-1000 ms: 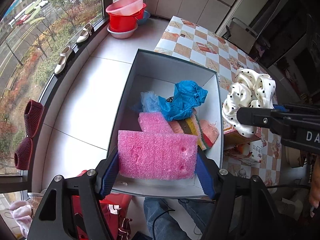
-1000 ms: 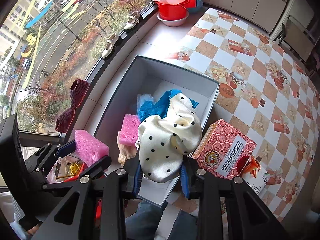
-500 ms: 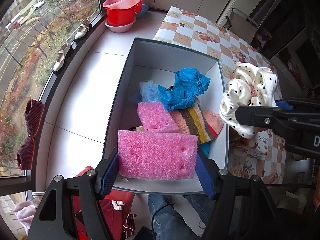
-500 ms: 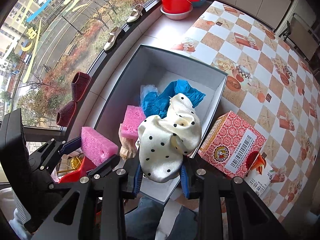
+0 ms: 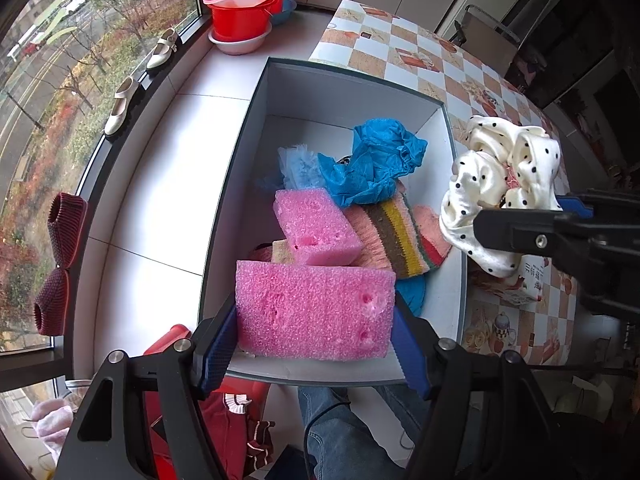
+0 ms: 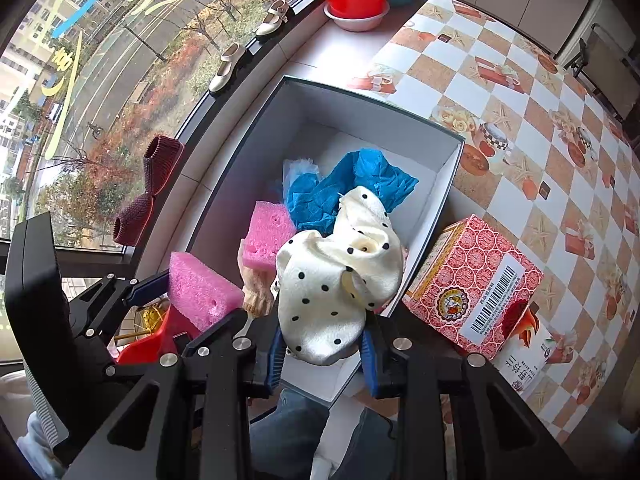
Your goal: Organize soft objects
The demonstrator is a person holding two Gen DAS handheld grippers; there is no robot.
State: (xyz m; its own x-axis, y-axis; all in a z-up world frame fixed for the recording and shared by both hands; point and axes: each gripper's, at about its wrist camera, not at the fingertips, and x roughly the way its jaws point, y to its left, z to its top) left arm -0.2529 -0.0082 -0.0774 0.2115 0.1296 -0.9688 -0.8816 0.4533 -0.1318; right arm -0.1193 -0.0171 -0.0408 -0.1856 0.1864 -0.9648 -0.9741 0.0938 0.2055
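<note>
My left gripper [image 5: 314, 352] is shut on a pink foam block [image 5: 314, 310] and holds it over the near end of the grey open box [image 5: 352, 88]. My right gripper [image 6: 324, 350] is shut on a white polka-dot scrunchie [image 6: 340, 276], held above the box's near right wall; it also shows in the left wrist view [image 5: 500, 184]. Inside the box lie a second pink foam block [image 5: 316, 226], a blue crumpled cloth [image 5: 380, 160], a light blue mesh piece [image 5: 298, 166] and a striped knitted item [image 5: 400, 236].
A red patterned carton [image 6: 476, 280] and an orange-white packet [image 6: 528, 352] stand on the checkered table [image 6: 520, 80] right of the box. Red and pink basins [image 5: 244, 4], shoes [image 5: 120, 106] and dark red slippers [image 5: 60, 264] sit along the window ledge. A red bag [image 5: 224, 420] lies below.
Both grippers have lifted slightly and drawn back toward the near end of the box, each still holding its object. More of the box contents show beneath the pink foam.
</note>
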